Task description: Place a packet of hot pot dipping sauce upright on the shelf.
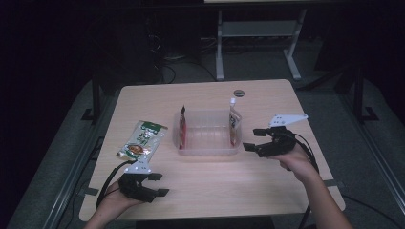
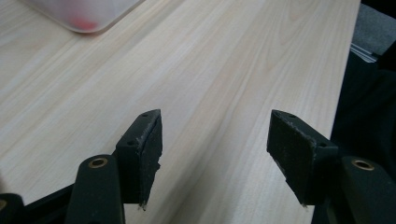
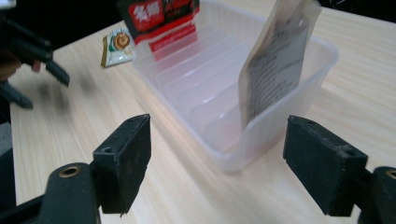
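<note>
Left gripper [image 1: 158,184] sits open near the worktop [image 1: 205,191] edge; right gripper [image 1: 253,139] gapes empty just beside the clear bin [image 1: 208,149], where a pale pouch [image 1: 234,125] stands upright.

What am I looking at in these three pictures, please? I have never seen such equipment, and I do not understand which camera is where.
A person at a wooden table holds a hand tool with two black jaws in each hand. The high view looks down from above; each other picture comes from a camera riding on one tool. The left gripper and right gripper are both open and hold nothing. A clear plastic bin holds a red packet and a pale spouted pouch, both standing. A green snack packet lies flat on the table.
</note>
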A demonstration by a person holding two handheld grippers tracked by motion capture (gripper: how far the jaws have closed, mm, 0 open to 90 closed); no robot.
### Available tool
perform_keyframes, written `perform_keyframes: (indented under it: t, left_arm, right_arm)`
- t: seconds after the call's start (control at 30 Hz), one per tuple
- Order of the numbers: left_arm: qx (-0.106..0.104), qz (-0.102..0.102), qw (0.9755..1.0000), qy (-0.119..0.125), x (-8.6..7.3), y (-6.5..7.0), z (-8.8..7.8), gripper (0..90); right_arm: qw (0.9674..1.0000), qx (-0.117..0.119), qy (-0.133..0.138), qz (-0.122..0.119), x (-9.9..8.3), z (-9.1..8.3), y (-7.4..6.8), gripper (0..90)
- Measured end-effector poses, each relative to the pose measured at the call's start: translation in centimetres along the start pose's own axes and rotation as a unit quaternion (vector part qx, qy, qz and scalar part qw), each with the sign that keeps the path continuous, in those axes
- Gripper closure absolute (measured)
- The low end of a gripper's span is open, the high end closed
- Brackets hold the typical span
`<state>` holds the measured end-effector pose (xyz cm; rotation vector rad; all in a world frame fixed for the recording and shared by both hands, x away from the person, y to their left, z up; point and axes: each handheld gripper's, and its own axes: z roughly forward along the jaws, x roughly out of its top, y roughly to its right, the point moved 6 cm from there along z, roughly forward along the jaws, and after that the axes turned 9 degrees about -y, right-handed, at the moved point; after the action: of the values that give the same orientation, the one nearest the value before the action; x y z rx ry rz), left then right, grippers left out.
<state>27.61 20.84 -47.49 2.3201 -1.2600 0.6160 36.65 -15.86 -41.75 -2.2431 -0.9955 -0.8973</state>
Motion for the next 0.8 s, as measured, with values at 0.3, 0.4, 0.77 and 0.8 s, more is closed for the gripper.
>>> perform_keyframes:
  t: [0.3, 0.4, 0.77, 0.8]
  left_arm:
    - [0.021, -0.022, 0.9995, 0.000, -0.1, -1.1, -0.6, 35.3]
    - [0.034, -0.033, 0.9989, 0.003, -0.1, -1.8, -1.1, 35.4]
    - [0.084, -0.073, 0.9937, 0.006, -0.3, -5.1, -2.4, 35.3]
    - [0.088, -0.075, 0.9932, 0.007, -0.2, -5.4, -2.6, 35.3]
  right_arm:
    - [0.9998, -0.008, -0.018, 0.009, -3.8, 1.0, -1.8, 21.8]
    - [0.9996, -0.009, -0.024, 0.009, -4.5, 1.3, -2.2, 21.7]
    - [0.9988, 0.001, -0.045, 0.021, -8.2, 1.0, -4.3, 19.7]
    - [0.9987, 0.000, -0.047, 0.018, -8.4, 1.0, -4.3, 19.4]
